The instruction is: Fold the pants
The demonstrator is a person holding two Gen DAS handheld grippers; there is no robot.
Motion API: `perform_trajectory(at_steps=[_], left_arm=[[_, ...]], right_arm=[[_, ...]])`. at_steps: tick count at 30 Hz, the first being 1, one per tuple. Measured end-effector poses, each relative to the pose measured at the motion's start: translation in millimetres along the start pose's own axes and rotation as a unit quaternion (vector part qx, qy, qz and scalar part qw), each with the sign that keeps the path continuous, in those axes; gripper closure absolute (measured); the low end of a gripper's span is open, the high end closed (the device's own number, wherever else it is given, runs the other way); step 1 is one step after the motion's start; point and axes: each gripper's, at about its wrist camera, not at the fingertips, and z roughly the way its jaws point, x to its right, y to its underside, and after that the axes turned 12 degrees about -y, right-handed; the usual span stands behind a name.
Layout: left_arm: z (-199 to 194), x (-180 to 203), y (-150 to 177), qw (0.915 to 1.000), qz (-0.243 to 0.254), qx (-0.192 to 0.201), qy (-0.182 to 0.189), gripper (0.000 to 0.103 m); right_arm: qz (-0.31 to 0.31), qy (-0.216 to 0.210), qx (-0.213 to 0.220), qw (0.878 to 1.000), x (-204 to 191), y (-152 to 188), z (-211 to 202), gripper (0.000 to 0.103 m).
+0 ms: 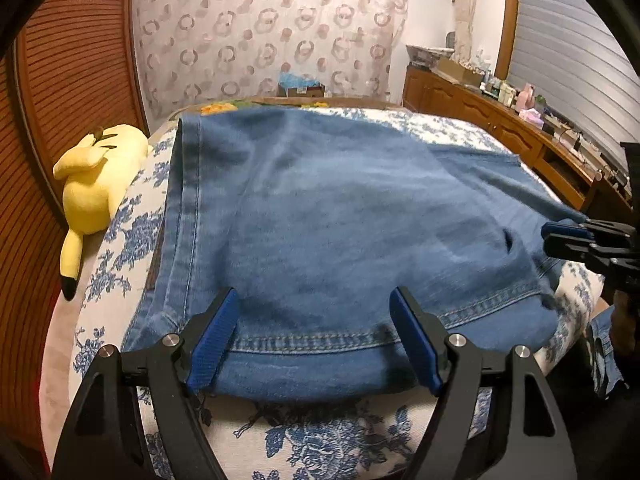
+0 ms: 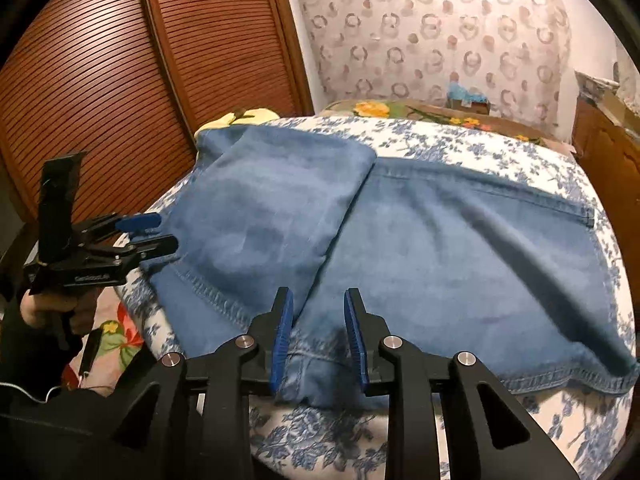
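— Left wrist view: what fills it, and what is cut off?

— The bed, its blue-flowered cover running out of view at the bottom. On it lie the jeans, folded over and spread flat; their far right corner is hidden behind the right gripper. Motion blur smears the denim, so the seams near the hem are hard to read.

— And the left gripper?

— Its fingers stand wide apart, one on each side of the near hem, with nothing pinched.

— The right one?

— In its own view the right gripper is parted too, fingers straddling a bunched bit of hem without closing on it. The left gripper sits at the jeans' left edge there.

— Smaller things?

— A dresser with blurred clutter on top, a yellow plush at the bed's left edge, and a box behind the bed holding something blue I cannot identify.
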Motion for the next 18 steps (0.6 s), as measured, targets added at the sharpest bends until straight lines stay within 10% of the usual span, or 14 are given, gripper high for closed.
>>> perform_trajectory(at_steps=[18], left_arm=[[-9.7,29.6,-16.9,0.9994,0.014,0.024,0.021,0.025]], right_arm=[[0.083,0.098,0.044,0.991,59.0,40.3,-61.5,0.062]])
